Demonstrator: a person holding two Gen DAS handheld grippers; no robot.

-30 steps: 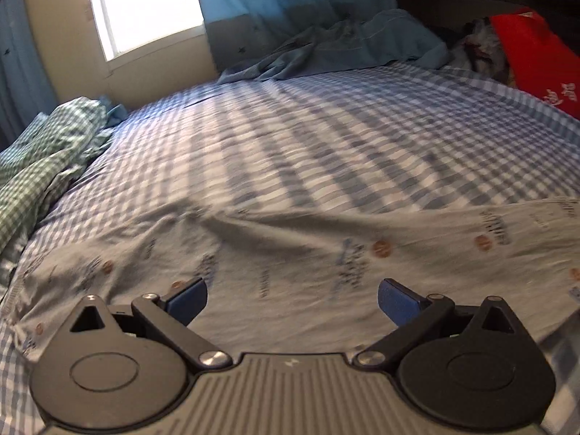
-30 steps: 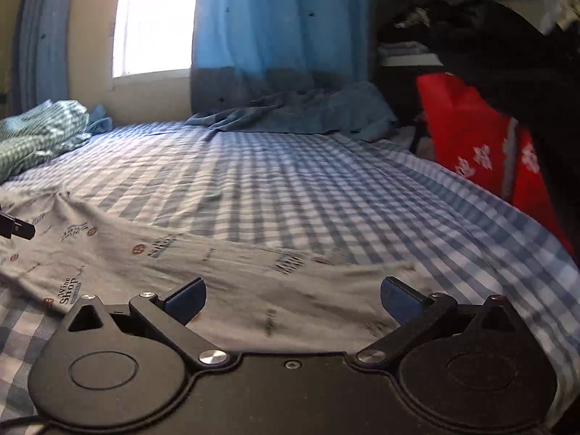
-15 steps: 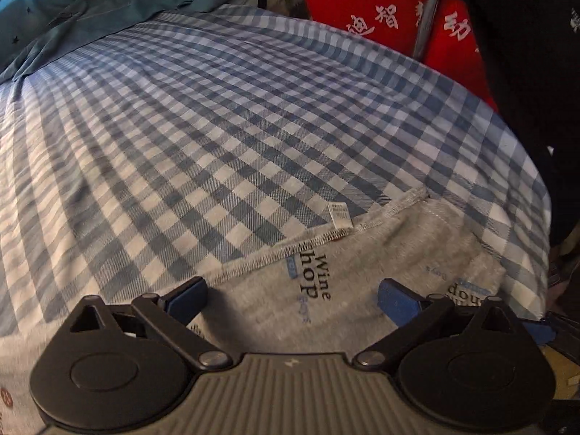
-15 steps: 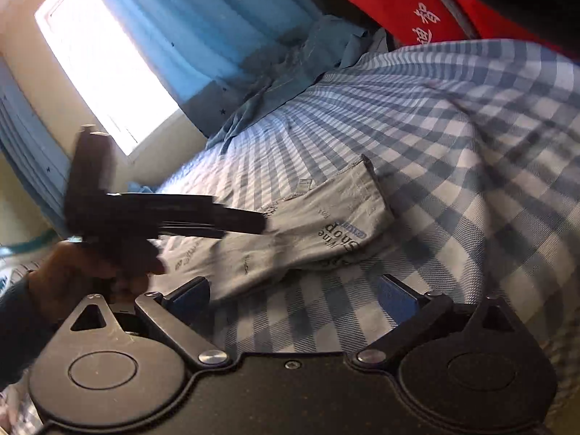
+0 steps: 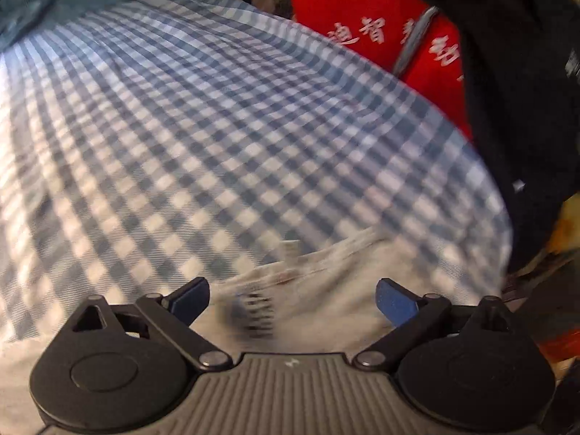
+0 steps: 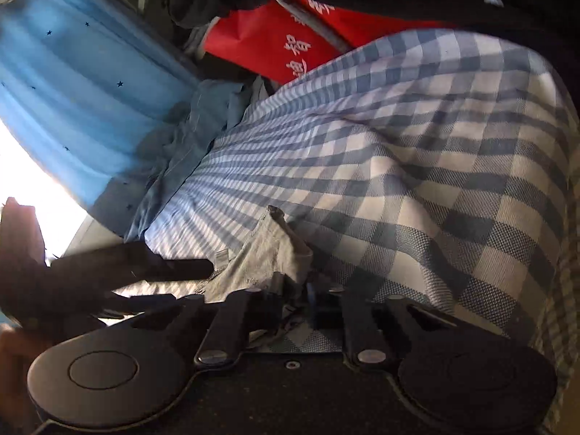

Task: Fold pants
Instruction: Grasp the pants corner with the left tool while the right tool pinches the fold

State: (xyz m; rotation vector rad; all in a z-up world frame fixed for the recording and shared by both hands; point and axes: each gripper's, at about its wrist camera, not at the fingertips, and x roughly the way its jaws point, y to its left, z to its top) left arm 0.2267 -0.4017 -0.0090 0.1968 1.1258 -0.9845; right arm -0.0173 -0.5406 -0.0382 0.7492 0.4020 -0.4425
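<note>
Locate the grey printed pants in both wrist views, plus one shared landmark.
Left wrist: grey printed pants at bottom centre, between the open left gripper jaws.
Right wrist: bunched at lower centre, pinched in the right gripper.
Shared landmark: red bag with white characters, beyond the bed.

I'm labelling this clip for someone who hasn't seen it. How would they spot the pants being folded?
Find the bed's blue-and-white checked sheet. At its near edge lies the pants, pale grey with small printed words, one bunched corner pinched in the right gripper. Unlike the red bag and blue curtain behind, it is grey.
</note>
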